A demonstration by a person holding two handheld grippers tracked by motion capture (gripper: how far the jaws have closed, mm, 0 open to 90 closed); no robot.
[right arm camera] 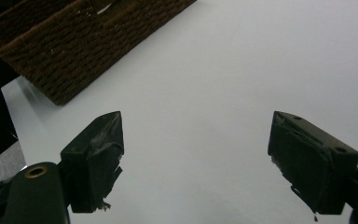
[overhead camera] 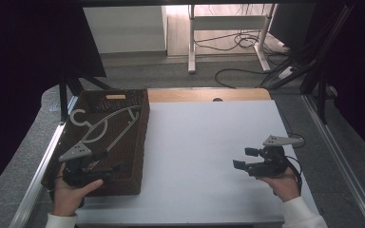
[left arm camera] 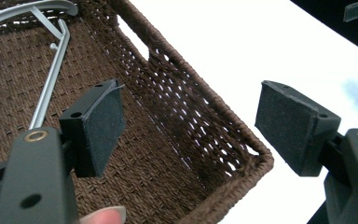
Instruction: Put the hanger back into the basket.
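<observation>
Nearest, at the table's front edge, two hands with a gripper each. Left gripper over the basket's near right corner, jaws spread wide and empty; in the left gripper view one pad above the woven floor, the other out past the basket rim over white table. Right gripper well apart on the right, low over bare table, pointing left toward the basket, jaws wide with nothing between; same wide gap in the right gripper view, basket corner far up left. Farther in, inside the basket, a grey hanger lying flat, hook toward the far left corner, lower bar running down toward the left gripper but not touching it; bar and shoulder also seen in the left gripper view. Beyond the basket, a strip of wood tabletop, then floor with cables.
</observation>
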